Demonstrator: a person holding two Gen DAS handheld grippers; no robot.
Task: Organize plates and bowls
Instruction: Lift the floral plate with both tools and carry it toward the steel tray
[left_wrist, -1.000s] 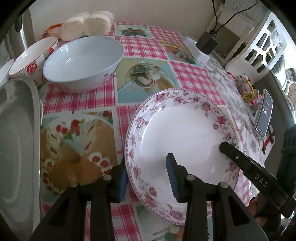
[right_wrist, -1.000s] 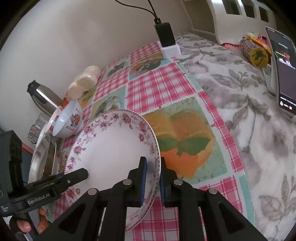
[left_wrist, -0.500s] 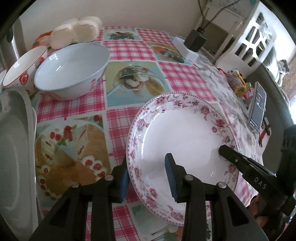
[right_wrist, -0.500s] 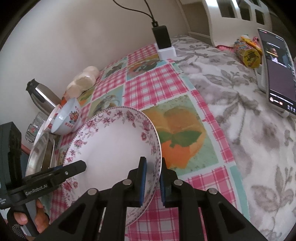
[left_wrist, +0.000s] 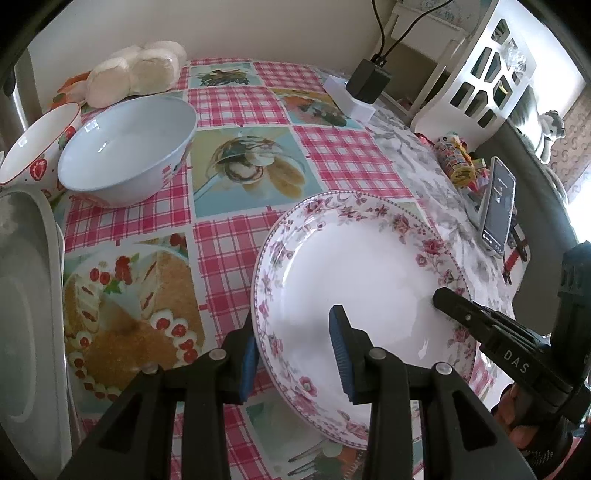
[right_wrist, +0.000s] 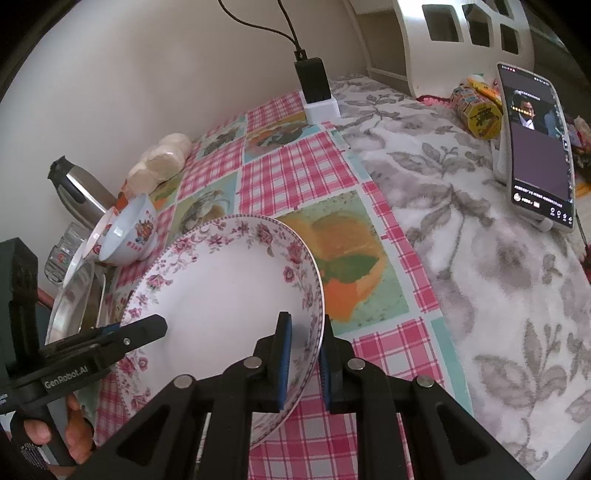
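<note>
Blue-padded, the black right gripper (right_wrist: 304, 360) pinched the rim of the round white plate with pink flowers (right_wrist: 229, 291), one finger inside the rim and one outside. The black left gripper (left_wrist: 295, 350) had its fingers spread apart around the other side of the same plate (left_wrist: 354, 280), one pad under the rim and one over the white middle; I could not tell if they touched it. The plate was tilted, with its right side lifted off the pink checked tablecloth with food pictures (left_wrist: 236, 99), near the front edge of the table.

A pale blue round bowl (left_wrist: 125, 151) stood toward the back left corner. Just beside it, on its left, was a white bowl with red strawberries (left_wrist: 37, 147). A grey metal tray (left_wrist: 26, 295) lay along the left edge. A pack of round white buns (left_wrist: 136, 72) sat at the back edge by the wall. A black charger on a white block (right_wrist: 316, 90) stood at the back. A phone with a lit screen (right_wrist: 535, 147) leaned up on the grey leafy cloth (right_wrist: 461, 240) on the right side.
</note>
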